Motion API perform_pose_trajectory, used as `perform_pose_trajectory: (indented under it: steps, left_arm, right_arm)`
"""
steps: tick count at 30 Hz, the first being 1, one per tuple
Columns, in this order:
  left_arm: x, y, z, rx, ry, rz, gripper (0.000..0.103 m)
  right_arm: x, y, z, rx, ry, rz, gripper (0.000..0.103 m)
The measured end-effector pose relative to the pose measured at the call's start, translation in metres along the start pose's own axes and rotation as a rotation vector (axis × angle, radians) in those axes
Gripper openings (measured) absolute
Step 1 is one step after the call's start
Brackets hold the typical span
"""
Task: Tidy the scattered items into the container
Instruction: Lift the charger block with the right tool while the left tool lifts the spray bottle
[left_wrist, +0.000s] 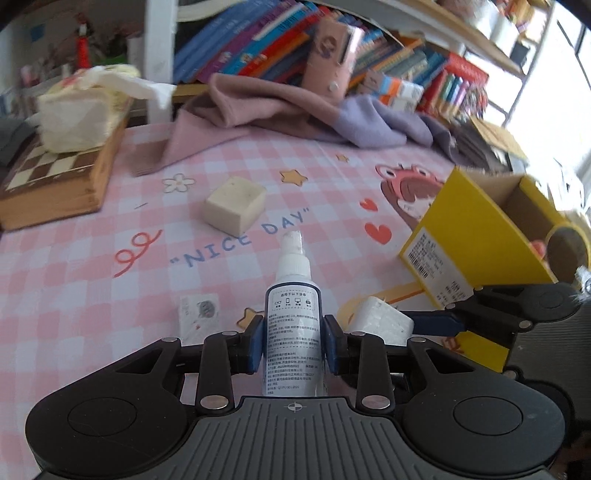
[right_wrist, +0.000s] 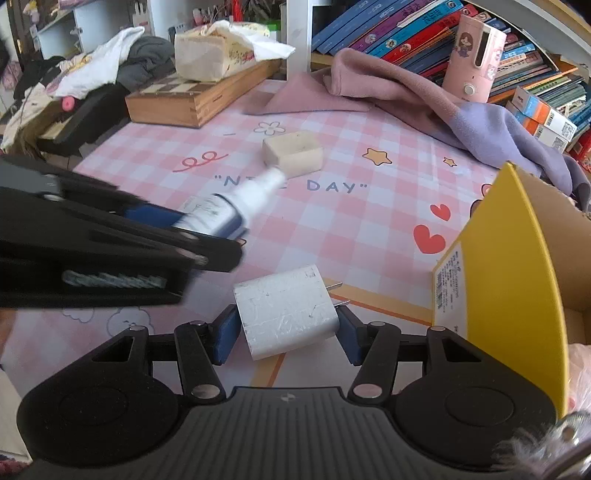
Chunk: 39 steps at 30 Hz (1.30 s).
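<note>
Fingers (left_wrist: 255, 345) clamp spray bottle (left_wrist: 293, 325), nozzle pointing forward.

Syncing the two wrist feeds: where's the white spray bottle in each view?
Left wrist: spray bottle bottom centre, upright in the picture, clamped by the left gripper.
Right wrist: spray bottle left of centre, slanting up to the right, nozzle towards the beige block.
Shared landmark: the NICE DAY lettering on the checked cloth, just beyond the nozzle in both.
</note>
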<state>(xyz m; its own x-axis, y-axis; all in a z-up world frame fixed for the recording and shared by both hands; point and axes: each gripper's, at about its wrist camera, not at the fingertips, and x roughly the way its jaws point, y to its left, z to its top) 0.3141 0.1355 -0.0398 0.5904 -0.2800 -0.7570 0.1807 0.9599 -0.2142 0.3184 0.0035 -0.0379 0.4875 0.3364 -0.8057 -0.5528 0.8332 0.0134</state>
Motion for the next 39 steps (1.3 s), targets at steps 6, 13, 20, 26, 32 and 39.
perform_pose_trajectory:
  steps: [6, 13, 20, 26, 32, 39]
  left_arm:
    - [-0.032, 0.011, -0.008, -0.12, -0.032, -0.01, 0.031]
    - [-0.064, 0.003, -0.03, -0.176, -0.057, -0.006, 0.031]
    - [-0.102, -0.006, -0.06, -0.233, -0.107, -0.011, 0.031]
    - [-0.132, -0.018, -0.093, -0.267, -0.136, -0.019, 0.031]
    - [-0.163, -0.039, -0.133, -0.293, -0.166, -0.031, 0.031]
    - [-0.195, -0.067, -0.183, -0.327, -0.183, -0.077, 0.031]
  right_arm:
    - [-0.023, 0.002, -0.005, 0.005, -0.031, 0.026, 0.054]
    - [-0.053, 0.01, -0.016, 0.006, -0.078, 0.053, 0.054]
    - [-0.092, 0.018, -0.037, 0.015, -0.12, 0.072, 0.054]
    - [-0.122, 0.032, -0.066, -0.006, -0.142, 0.076, 0.054]
    - [-0.157, 0.046, -0.106, -0.006, -0.173, 0.071, 0.054]
    - [-0.202, 0.056, -0.166, 0.02, -0.176, 0.039, 0.054]
